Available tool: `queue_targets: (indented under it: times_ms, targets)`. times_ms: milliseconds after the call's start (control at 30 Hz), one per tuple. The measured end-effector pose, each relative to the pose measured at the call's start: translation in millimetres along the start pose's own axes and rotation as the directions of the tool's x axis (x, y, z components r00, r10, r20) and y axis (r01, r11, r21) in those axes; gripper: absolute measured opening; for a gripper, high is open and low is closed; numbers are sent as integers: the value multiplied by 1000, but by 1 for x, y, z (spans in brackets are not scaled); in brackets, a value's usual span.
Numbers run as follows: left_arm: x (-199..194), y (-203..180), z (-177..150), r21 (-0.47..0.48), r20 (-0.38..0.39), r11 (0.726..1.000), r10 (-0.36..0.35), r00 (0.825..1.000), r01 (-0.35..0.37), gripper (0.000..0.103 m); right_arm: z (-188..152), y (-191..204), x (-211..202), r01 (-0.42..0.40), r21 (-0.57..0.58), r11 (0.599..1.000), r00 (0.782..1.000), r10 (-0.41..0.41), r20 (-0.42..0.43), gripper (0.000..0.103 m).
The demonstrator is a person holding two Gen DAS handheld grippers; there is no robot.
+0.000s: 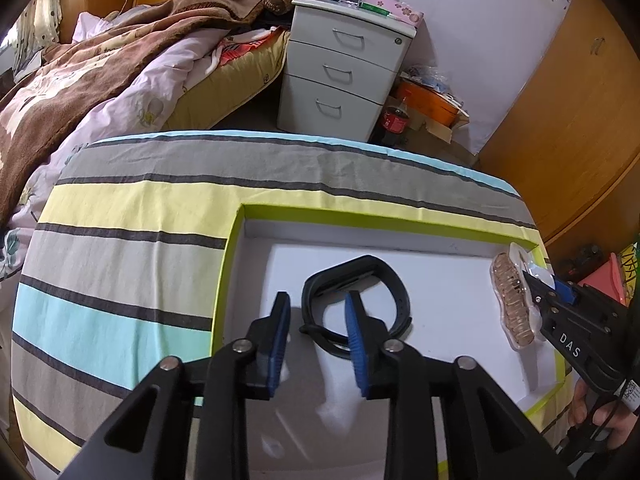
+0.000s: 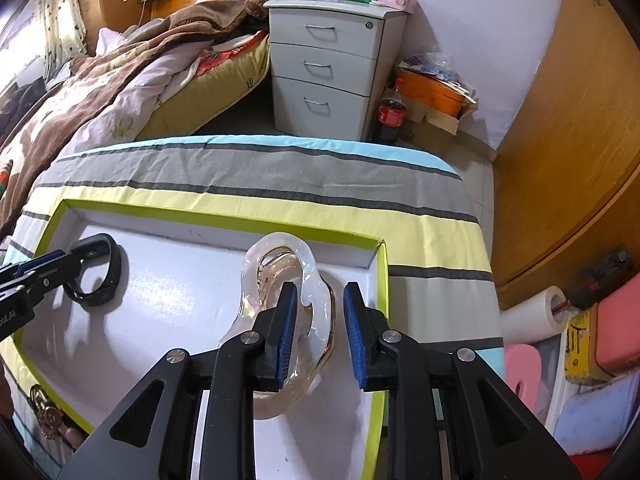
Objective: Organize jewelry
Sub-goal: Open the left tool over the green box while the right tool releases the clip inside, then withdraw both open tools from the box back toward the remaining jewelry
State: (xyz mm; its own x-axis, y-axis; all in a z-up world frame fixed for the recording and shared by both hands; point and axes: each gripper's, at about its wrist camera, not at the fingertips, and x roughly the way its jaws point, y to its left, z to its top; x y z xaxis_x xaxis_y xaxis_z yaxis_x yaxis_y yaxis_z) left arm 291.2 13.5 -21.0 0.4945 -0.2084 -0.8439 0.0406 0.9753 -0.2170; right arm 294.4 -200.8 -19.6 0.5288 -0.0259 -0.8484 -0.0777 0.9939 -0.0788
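seemingly releasing: left gripper (image 1: 316, 332) and right gripper (image 2: 318, 320) part-open, band (image 1: 356, 308) at twelve, clip (image 2: 288, 304) straddled; next, lift clear.

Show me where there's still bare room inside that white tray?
The white tray floor is bare between the black wristband and the bagged bracelet, and along the far wall. It's crowded at both ends, where each claw hangs over its piece.

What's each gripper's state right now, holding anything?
Left gripper: open, one finger inside the black band, not pressing on it.
Right gripper: open, straddling the clear clip, not clamped on it.
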Motion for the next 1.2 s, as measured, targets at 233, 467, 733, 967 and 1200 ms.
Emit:
queue_targets:
  times_ms: [233, 467, 733, 967, 1200]
  targets:
    - [-12, -4, -4, 9, 18, 1000, 26, 1000, -26, 38, -3, -1, -12, -7, 2, 1000, 1000, 7, 23, 39]
    - [-35, -10, -15, 26, 63, 998, 47, 997, -49, 44, -11, -1, -33, -15, 14, 1000, 997, 14, 72, 39]
    - [-70, -20, -38, 56, 141, 995, 75, 987, -84, 46, -29, -2, -72, -46, 57, 997, 988, 37, 148, 39]
    - [-95, -23, -60, 71, 187, 992, 92, 978, -107, 48, -54, 4, -102, -80, 77, 994, 978, 63, 198, 39]
    - [-120, -22, -85, 70, 250, 986, 129, 960, -151, 49, -80, 12, -128, -107, 83, 991, 966, 84, 244, 39]
